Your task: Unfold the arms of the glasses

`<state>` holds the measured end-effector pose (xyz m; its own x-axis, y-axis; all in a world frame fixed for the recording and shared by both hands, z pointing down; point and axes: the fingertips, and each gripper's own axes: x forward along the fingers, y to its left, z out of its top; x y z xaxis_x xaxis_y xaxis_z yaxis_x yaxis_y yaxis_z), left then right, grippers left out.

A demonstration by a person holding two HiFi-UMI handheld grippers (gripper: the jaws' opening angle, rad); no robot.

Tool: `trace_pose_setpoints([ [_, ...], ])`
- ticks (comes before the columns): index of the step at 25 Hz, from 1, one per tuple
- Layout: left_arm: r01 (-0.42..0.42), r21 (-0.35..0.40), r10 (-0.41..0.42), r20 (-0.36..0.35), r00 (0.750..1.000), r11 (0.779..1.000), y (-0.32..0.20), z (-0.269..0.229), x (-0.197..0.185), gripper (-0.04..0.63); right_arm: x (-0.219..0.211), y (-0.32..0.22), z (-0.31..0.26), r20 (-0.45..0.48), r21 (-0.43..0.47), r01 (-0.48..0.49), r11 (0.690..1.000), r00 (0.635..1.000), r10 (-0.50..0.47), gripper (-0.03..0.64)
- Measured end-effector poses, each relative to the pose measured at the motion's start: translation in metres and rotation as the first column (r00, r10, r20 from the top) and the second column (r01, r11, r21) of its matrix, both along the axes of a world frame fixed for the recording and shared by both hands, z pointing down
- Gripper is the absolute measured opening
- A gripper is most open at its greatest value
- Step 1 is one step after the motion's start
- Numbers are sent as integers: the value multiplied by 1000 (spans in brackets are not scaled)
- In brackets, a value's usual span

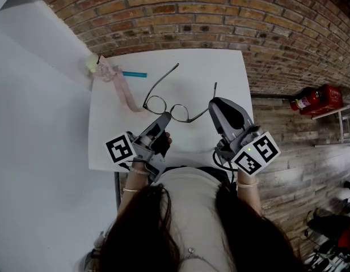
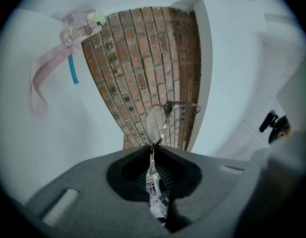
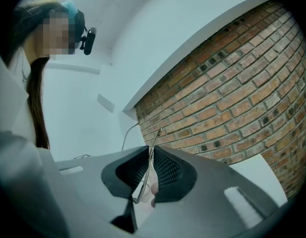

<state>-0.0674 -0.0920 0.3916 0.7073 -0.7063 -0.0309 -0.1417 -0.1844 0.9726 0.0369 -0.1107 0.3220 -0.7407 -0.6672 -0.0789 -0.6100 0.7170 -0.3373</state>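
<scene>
Thin wire-rimmed glasses [image 1: 166, 106] are held just over the white table [image 1: 220, 67]. Both arms are swung out, one reaching toward the far side [image 1: 169, 72], the other short and upright [image 1: 215, 89]. My left gripper [image 1: 166, 117] is shut on the frame at the near lens rim. In the left gripper view the lens [image 2: 156, 123] stands straight above the closed jaws [image 2: 153, 151]. My right gripper [image 1: 212, 104] is shut on the right arm of the glasses. In the right gripper view that thin arm [image 3: 153, 148] runs up between the closed pads.
A pink strap with a clear plastic piece [image 1: 109, 72] and a blue pen [image 1: 134, 73] lie at the table's far left corner. A brick wall [image 1: 220, 16] rises beyond the table. Red fire extinguishers [image 1: 317, 98] lie on the floor to the right.
</scene>
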Motion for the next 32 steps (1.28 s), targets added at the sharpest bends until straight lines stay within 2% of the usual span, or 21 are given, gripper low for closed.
trace_pose_setpoints([
  [9, 7, -7, -7, 38, 999, 1000, 0, 5, 0, 25, -4, 2, 0, -5, 8, 19, 1000, 1000, -19, 40],
  [23, 21, 1, -21, 35, 999, 1000, -1, 0, 0, 23, -7, 7, -1, -10, 10, 49, 999, 999, -49, 46],
  [32, 52, 1, -52, 23, 998, 999, -3, -2, -6, 23, 2, 5, -3, 4, 8, 27, 1000, 1000, -27, 46],
])
